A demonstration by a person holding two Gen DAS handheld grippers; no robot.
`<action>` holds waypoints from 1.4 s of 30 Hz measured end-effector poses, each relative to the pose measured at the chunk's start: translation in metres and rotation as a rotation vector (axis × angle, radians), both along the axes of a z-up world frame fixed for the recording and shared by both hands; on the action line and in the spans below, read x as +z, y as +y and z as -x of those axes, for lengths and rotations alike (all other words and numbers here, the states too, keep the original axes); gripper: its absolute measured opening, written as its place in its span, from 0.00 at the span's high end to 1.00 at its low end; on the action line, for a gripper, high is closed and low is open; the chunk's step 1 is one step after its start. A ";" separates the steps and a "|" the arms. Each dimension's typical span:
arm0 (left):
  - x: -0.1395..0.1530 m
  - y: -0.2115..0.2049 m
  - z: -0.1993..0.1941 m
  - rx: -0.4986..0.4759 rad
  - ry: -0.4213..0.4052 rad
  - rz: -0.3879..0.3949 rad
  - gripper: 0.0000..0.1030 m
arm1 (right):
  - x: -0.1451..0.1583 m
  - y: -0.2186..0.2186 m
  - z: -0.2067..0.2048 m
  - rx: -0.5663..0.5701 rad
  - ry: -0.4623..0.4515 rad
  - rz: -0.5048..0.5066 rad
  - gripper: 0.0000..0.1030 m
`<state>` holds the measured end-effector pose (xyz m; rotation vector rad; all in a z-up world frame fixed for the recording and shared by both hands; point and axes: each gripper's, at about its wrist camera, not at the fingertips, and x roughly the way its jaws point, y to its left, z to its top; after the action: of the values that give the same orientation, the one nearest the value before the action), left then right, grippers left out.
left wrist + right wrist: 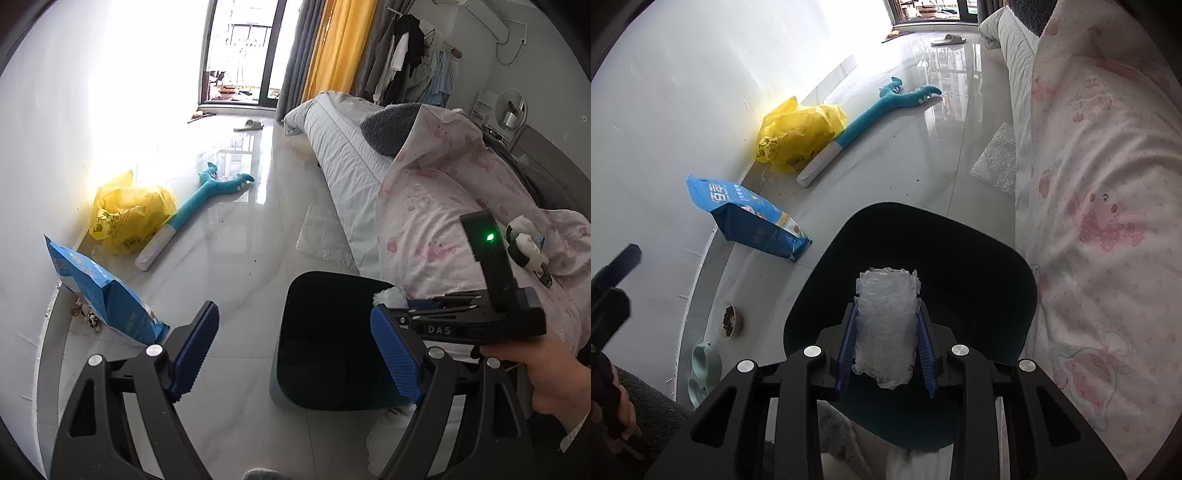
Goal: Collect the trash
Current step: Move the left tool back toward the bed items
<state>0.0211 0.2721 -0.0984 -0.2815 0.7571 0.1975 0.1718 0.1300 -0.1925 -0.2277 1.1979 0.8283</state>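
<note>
**Bubble wrap poised over the bin**

As the right gripper [888, 343] hangs above the dark trash bin [1030, 295], its blue pads are pinched in narrow on a roll of bubble wrap [884, 325], which stands up between them with its top well clear of the fingertips. Seen from the right wrist, the roll sits over the bin's open mouth, so a release here looks likely to land inside.

To the side, the left gripper [295, 354] is empty, its jaws spread wide with nothing between the pads and the bin [332, 332] showing in the gap. A hand [546, 380] grips the other tool at the frame's right edge, close to the left gripper's right finger.

Risks are plain enough. Light and springy, the roll could cling to a ridged pad or unroll as the grip eases, tipping over the rim onto the tiled floor [236, 258]. With the two tools close together, a hurried swing might knock one against the other. The bin stands just beside the pink-print quilt [1108, 221], and a nudge could shove it. More litter waits: a flat bubble wrap sheet [997, 162] by the bed, and a yellow plastic bag [798, 140] against the wall.
</note>
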 end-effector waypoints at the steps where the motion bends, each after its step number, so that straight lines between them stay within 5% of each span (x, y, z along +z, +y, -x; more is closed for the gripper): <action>1: 0.004 0.000 0.002 -0.001 -0.013 -0.007 0.16 | -0.005 0.001 0.000 0.000 0.005 0.010 0.69; 9: 0.030 -0.005 0.011 -0.012 -0.111 -0.010 0.15 | -0.033 -0.002 0.000 -0.016 0.046 0.087 0.67; 13: 0.041 -0.011 0.012 -0.019 -0.150 -0.030 0.15 | -0.040 -0.004 0.002 -0.016 0.052 0.115 0.53; 20: 0.046 -0.023 0.010 -0.036 -0.183 -0.085 0.14 | -0.036 -0.013 0.004 -0.028 0.048 0.118 0.45; 30: 0.063 -0.036 0.004 -0.055 -0.244 -0.042 0.12 | 0.007 -0.027 0.012 0.008 0.031 -0.009 0.40; 42: 0.076 -0.062 -0.015 -0.047 -0.309 -0.038 0.10 | 0.073 -0.067 0.022 0.048 -0.124 -0.136 0.33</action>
<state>0.0360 0.2100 -0.0227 -0.2506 0.4534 0.1197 0.1496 0.0634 -0.1194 -0.1941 1.0190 0.9209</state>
